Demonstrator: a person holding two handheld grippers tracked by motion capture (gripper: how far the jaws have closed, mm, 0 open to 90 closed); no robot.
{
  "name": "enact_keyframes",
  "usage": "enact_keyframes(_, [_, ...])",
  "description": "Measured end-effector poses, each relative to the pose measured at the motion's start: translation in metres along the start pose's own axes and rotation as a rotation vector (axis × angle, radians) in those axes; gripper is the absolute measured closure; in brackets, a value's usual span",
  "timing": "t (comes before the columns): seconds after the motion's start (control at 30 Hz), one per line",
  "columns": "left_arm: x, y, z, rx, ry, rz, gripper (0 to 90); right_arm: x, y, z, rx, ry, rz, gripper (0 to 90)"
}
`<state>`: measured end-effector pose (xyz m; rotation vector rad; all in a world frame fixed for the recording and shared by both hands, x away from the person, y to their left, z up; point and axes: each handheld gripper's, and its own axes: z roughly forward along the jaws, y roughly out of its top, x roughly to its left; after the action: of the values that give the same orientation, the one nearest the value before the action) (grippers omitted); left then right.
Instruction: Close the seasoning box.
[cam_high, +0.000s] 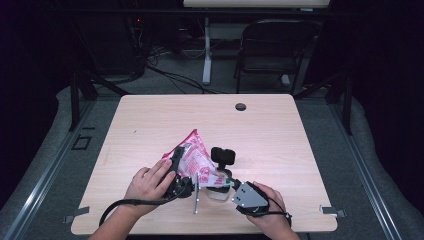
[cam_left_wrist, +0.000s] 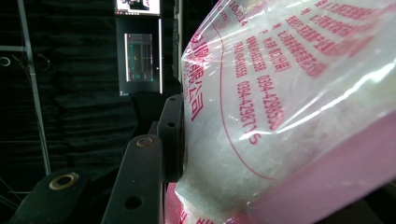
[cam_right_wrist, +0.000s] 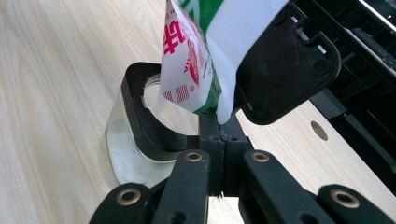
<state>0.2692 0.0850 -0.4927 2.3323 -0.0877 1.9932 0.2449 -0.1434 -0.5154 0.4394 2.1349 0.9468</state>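
A: What's the biggest thing out there?

B: The wooden table (cam_high: 150, 120), pale, with a small round hole (cam_high: 241, 106) near its far edge. The work sits close to the near edge, in the middle.

A: And on it?

B: A clear plastic bag (cam_high: 192, 155) printed in pink and red, with something white inside. It is lifted off the table and tilted, its peak pointing away from the person.

A: Who has it?

B: Both tools. The left gripper (cam_high: 176, 159) is clamped on the bag's left side; in the left gripper view the bag (cam_left_wrist: 289, 107) bulges right against the one black jaw in view and fills the space beside it. The right gripper (cam_high: 231, 181) has its jaws pressed together on the bag's lower corner; in the right gripper view that green-and-white corner (cam_right_wrist: 205, 60) rises straight out of the closed jaws (cam_right_wrist: 223, 122).

A: Anything under the bag?

B: A small clear glass jar (cam_right_wrist: 126, 154) with a black rim, standing on the table just beyond the right gripper's jaws, the bag's corner hanging over its mouth. A black lid (cam_right_wrist: 285, 70) stands open beside it, to the right in that view.
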Motion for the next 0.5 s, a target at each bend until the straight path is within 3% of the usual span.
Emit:
enact_keyframes(0.17, [0.0004, -0.0002, 0.0, 0.003, -0.007, -0.003, 64.4, 0.0, 0.0002, -0.0004, 0.0, -0.001, 0.0, 90.0])
enact_keyframes(0.23, [-0.0002, -0.001, 0.0012, -0.016, 0.011, -0.004, 63.7, 0.0001, 0.0002, -0.0003, 0.0, -0.002, 0.0, 90.0])
enact_keyframes(0.5, [0.0002, 0.0002, -0.0006, -0.003, -0.024, 0.0, 68.6, -0.0004, -0.0004, 0.0002, -0.001, -0.004, 0.003, 90.0])
